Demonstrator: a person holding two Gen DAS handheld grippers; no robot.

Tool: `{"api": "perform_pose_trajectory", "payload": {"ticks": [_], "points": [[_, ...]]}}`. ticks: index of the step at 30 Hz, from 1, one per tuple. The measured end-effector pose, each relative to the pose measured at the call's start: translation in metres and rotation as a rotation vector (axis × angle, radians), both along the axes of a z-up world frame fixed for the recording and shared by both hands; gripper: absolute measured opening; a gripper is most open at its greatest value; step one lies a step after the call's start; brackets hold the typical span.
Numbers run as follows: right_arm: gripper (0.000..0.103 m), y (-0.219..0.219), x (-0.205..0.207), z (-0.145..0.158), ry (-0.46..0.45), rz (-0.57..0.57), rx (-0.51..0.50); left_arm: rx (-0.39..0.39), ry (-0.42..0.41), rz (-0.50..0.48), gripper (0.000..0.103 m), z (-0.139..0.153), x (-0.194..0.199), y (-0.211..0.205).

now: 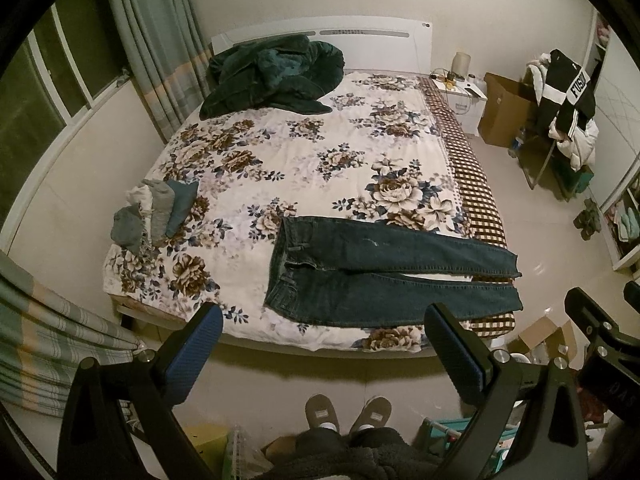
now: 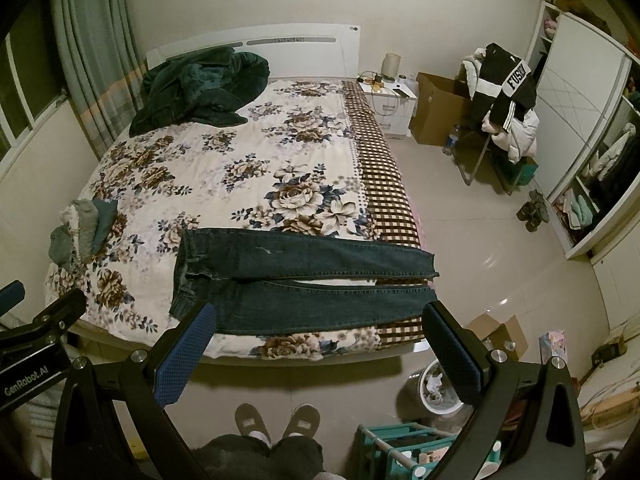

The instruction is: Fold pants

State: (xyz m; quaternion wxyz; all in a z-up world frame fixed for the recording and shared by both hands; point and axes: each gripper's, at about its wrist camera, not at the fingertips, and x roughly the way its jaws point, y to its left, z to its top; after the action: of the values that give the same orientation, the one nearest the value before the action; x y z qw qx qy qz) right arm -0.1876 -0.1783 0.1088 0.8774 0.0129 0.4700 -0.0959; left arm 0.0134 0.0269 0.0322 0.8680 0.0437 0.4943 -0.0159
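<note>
Dark blue jeans (image 1: pixel 384 272) lie flat across the foot of the floral bed (image 1: pixel 304 160), waistband to the left and both legs stretched right to the bed's edge. The right wrist view shows the same jeans (image 2: pixel 296 280) on the bed (image 2: pixel 224 168). My left gripper (image 1: pixel 324 316) hovers open above the near bed edge, short of the jeans, holding nothing. My right gripper (image 2: pixel 320 316) is also open and empty, its fingers framing the lower leg from above. The right gripper's body (image 1: pixel 600 328) shows at the left view's right edge.
A small pile of folded clothes (image 1: pixel 156 212) sits at the bed's left side and a dark green blanket (image 1: pixel 272 76) is heaped by the headboard. A person's slippered feet (image 1: pixel 348 412) stand at the foot of the bed. A bin (image 2: pixel 436 388) and cardboard boxes (image 2: pixel 496 332) crowd the floor on the right.
</note>
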Motion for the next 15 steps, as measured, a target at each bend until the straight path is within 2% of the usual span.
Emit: {"api": "perform_pose_trajectory", "payload": {"ticks": [15], "points": [[0.103, 0.0023, -0.0043, 0.005, -0.002, 0.001, 0.0, 0.002, -0.008, 0.001, 0.103, 0.0032, -0.0011, 0.0009]]}}
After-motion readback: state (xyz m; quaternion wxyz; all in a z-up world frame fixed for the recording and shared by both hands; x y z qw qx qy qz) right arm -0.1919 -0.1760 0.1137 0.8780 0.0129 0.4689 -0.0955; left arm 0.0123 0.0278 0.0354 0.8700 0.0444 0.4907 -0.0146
